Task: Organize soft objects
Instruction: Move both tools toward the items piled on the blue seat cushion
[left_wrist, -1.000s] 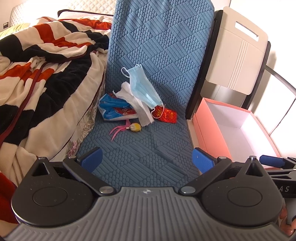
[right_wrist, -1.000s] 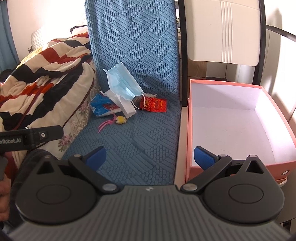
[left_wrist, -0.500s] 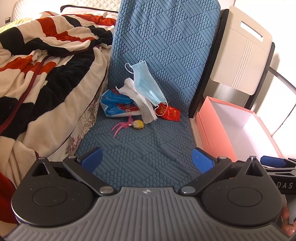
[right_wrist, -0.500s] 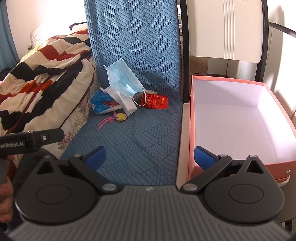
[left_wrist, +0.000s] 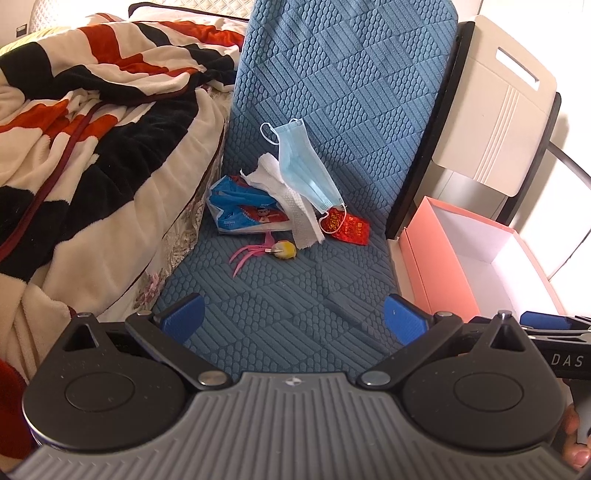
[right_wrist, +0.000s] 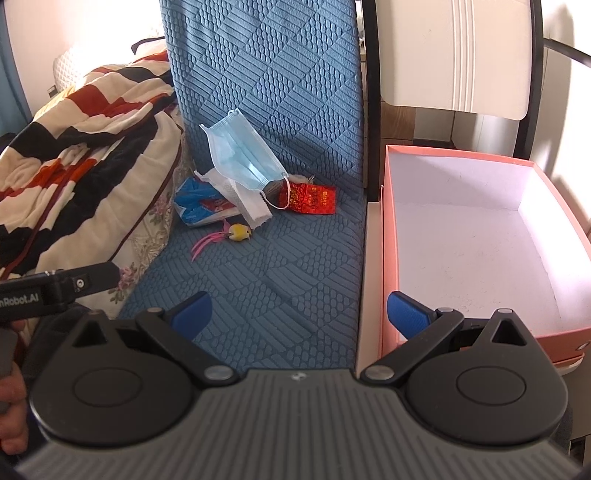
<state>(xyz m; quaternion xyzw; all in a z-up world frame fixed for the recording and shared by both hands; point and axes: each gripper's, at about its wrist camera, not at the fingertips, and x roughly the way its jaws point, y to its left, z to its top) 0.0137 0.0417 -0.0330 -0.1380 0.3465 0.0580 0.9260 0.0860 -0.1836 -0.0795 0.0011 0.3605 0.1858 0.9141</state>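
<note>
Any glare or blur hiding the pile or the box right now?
Left wrist: face mask and tissue pack sharp, evenly lit; pink box bright inside, far edge washed out. Right wrist: box floor glares at right; wall upper left blown out; fisheye bends edges.

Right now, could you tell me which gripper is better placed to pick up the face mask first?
Probably left: the left gripper points straight at the face mask, jaws open. The right gripper sits nearer the pink box, better for receiving.

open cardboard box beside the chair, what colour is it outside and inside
Salmon-pink outside, white inside; the open cardboard box shows best in the right wrist view.
</note>
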